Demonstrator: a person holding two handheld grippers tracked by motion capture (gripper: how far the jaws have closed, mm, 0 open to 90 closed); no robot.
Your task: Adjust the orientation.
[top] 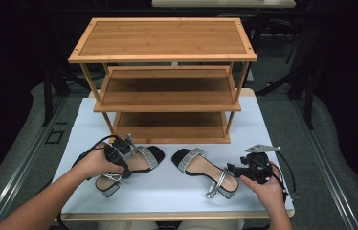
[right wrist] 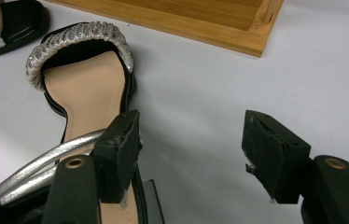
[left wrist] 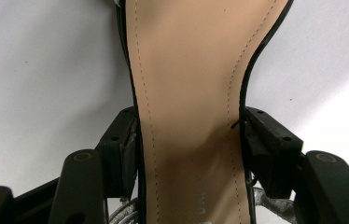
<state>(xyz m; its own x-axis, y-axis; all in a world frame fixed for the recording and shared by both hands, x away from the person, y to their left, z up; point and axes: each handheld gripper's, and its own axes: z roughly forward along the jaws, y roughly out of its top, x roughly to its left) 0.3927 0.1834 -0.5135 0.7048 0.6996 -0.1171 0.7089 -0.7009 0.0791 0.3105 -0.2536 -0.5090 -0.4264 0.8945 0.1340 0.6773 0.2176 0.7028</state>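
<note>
Presently left gripper [left wrist: 189, 140] straddled left sandal [top: 130, 165] at narrow waist of insole, pads touching both black edges, grasping it; sandal lay on white bench [top: 263, 129], near left, just before wooden shoe rack [top: 167, 76]. Right gripper [right wrist: 196, 149] released, jaws wide apart, one beside heel end of right sandal [right wrist: 86, 88], lying near right of centre
</note>
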